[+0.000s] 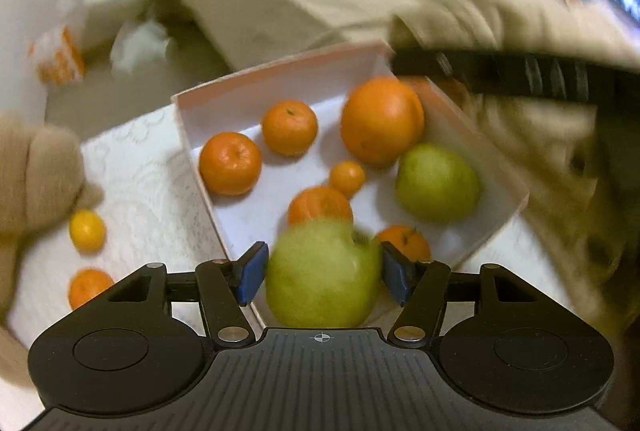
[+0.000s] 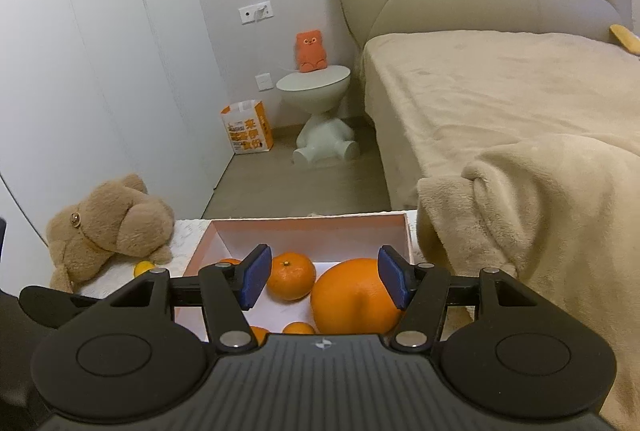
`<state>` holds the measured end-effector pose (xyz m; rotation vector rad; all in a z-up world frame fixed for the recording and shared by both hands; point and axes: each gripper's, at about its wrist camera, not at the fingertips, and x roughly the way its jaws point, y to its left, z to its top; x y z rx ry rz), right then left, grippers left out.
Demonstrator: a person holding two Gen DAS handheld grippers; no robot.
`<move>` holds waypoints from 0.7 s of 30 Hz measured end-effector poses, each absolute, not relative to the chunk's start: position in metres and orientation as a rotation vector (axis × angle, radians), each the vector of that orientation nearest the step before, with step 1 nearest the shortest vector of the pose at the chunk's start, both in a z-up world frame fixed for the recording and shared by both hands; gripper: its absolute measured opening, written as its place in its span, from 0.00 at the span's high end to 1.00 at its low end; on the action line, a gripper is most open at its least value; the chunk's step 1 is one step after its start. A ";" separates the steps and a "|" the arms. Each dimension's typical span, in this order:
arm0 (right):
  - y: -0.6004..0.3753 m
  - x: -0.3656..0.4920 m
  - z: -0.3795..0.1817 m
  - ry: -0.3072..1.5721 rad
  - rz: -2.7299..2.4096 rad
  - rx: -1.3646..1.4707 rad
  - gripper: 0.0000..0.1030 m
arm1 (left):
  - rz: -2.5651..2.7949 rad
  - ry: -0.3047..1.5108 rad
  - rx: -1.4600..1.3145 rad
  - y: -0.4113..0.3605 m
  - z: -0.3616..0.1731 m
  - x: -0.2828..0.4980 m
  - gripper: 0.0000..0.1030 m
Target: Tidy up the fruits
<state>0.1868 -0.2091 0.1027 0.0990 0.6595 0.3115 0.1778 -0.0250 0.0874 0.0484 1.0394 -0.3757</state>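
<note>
A pink-rimmed white box [image 1: 208,135] holds a big orange [image 1: 380,119], several small mandarins such as one near its left wall [image 1: 230,163], and a green pear [image 1: 436,183]. A second green pear [image 1: 322,275] sits between the blue pads of my left gripper [image 1: 324,273], over the box's near corner; a narrow gap shows at each pad. Two small citrus fruits [image 1: 87,231] lie outside on the white cloth. My right gripper [image 2: 326,279] is open and empty above the box [image 2: 304,223], over the big orange [image 2: 354,297].
A brown teddy bear [image 2: 108,227] lies left of the box on the lacy white cloth [image 1: 140,167]. A beige blanket [image 2: 540,199] hangs right of the box from the bed. A white side table [image 2: 316,91] and a paper bag [image 2: 246,127] stand beyond.
</note>
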 end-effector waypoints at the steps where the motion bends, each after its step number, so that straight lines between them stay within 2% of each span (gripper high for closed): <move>1: -0.210 0.187 0.102 0.659 0.304 0.099 0.41 | -0.378 1.018 -0.024 -0.018 0.094 0.179 0.39; 4: -0.214 0.188 0.100 0.660 0.286 0.106 0.40 | -0.386 0.957 -0.115 -0.005 0.111 0.179 0.39; 12: -0.213 0.184 0.097 0.650 0.284 0.102 0.40 | -0.162 0.688 -0.106 0.062 0.124 0.150 0.39; 19: -0.178 0.173 0.095 0.653 0.349 0.008 0.40 | -0.027 0.773 -0.137 0.107 0.067 0.150 0.40; 21: -0.163 0.167 0.096 0.654 0.371 -0.042 0.40 | -0.033 0.769 -0.138 0.107 0.053 0.150 0.35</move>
